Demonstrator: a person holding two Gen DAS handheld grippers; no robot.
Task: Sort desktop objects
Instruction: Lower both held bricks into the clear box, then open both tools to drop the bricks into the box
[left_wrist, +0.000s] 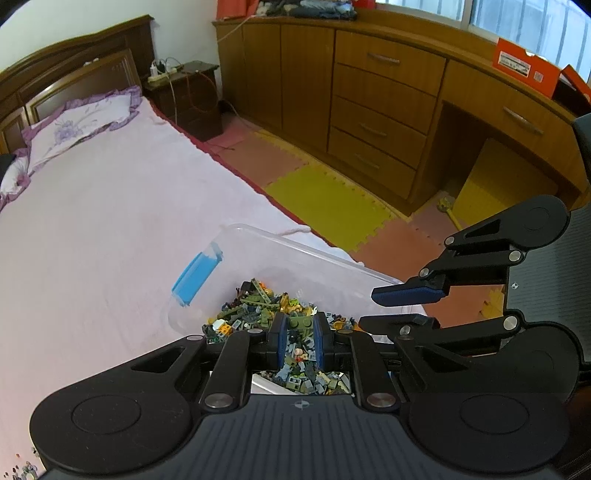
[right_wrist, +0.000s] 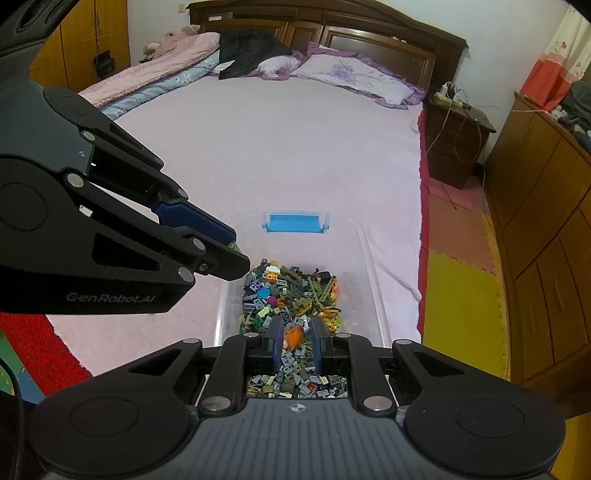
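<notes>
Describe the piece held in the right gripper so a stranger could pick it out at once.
On the pink bed sits a clear bin with a blue latch, half full of small toy bricks. Over the bin's near end, the right gripper is shut on an orange piece. It is rounded and bright orange; the bricks beneath are mostly grey and olive.

One clear bin sits on one bed, with one blue latch showing at its far end. The bricks inside are too many to count. Two grippers are over the bin. Two pillows lie at the bed's head.
</notes>
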